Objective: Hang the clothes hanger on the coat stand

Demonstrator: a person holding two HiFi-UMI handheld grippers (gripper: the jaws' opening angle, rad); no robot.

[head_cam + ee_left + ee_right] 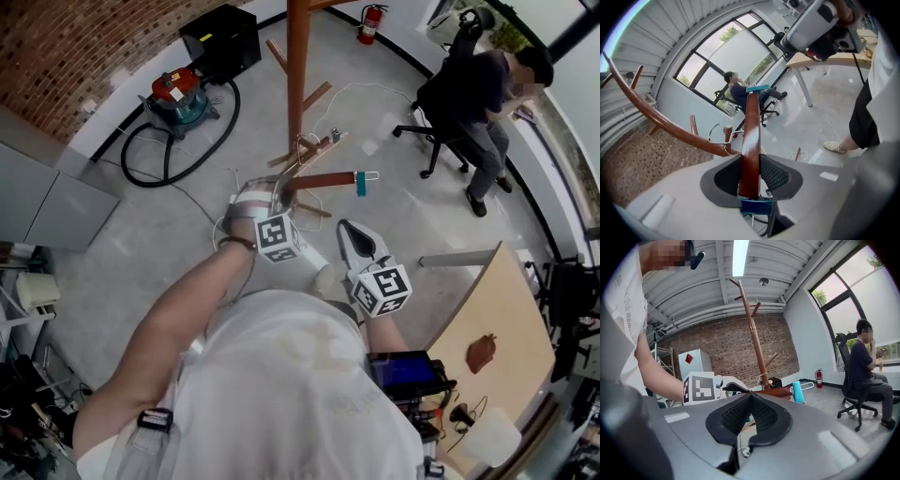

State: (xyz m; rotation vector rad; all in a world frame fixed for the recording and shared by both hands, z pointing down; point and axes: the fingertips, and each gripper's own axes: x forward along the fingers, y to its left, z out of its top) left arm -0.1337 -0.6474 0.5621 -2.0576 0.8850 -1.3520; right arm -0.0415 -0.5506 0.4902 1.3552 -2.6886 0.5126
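My left gripper (279,190) is shut on the straight lower bar of a brown wooden hanger (323,179), which carries a teal clip (361,183) at its far end. In the left gripper view the bar (751,136) runs upright between the pads, and the hanger's curved shoulder (656,117) and metal hook (717,136) sweep off to the left. The tall wooden coat stand (297,56) rises just beyond the hanger; its pole (754,333) also shows in the right gripper view. My right gripper (347,232) hangs lower right of the hanger, shut and empty (749,397).
A shop vacuum (178,94) with a black hose and a black box (223,39) stand at the far left by the brick wall. A fire extinguisher (372,22) stands behind the stand. A person sits on an office chair (469,94) at the right. A wooden table (497,347) is at the near right.
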